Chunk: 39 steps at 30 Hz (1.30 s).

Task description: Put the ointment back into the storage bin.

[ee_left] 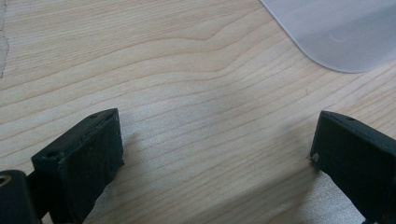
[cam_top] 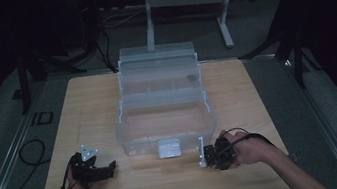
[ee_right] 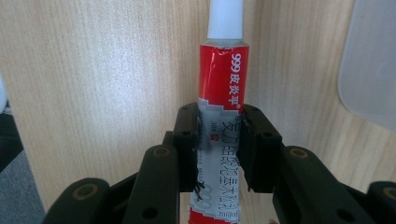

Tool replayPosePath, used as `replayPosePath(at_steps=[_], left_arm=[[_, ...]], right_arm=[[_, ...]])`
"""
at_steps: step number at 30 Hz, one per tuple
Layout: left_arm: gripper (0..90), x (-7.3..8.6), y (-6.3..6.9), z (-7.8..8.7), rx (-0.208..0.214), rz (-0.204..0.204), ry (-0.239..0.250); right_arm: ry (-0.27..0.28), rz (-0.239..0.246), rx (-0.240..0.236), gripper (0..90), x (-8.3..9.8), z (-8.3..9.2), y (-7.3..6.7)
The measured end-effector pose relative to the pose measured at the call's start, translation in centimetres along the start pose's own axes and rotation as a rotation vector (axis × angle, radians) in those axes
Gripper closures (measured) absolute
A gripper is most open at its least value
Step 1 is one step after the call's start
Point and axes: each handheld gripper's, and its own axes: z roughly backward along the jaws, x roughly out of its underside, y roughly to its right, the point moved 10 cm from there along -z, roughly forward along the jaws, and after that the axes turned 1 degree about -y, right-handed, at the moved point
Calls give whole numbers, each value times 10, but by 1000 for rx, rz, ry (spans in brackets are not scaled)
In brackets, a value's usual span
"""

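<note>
A red and silver ointment tube (ee_right: pixel 223 93) with a white cap points away from the camera in the right gripper view, and my right gripper (ee_right: pixel 219 135) is shut on its lower half. In the high view that gripper (cam_top: pixel 205 156) sits at the table's front right, just before the clear plastic tool box (cam_top: pixel 166 127), with the tube (cam_top: pixel 201 156) pale at its tip. My left gripper (cam_top: pixel 109 168) rests at the front left with its jaws wide apart. In the left gripper view, bare wood lies between its fingertips (ee_left: pixel 217 140).
The box stands open in the middle of the wooden table (cam_top: pixel 91 101), its upper tray (cam_top: pixel 159 70) raised toward the back and a white latch (cam_top: pixel 169 148) at its front. A rounded corner of the box (ee_left: pixel 336 32) lies ahead of the left gripper.
</note>
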Motion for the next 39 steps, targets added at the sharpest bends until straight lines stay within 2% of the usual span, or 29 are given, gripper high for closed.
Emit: replayPosePath(at_steps=[14,30,39], left_arm=[[27,0,0,0,0,0,0],[28,0,0,0,-1,0,0],[28,0,0,0,-1,0,0]], right_arm=[[4,4,3,698,4,16,1],[18,-2,35,698,8,42,8],[28,0,36,698,9,55,7]])
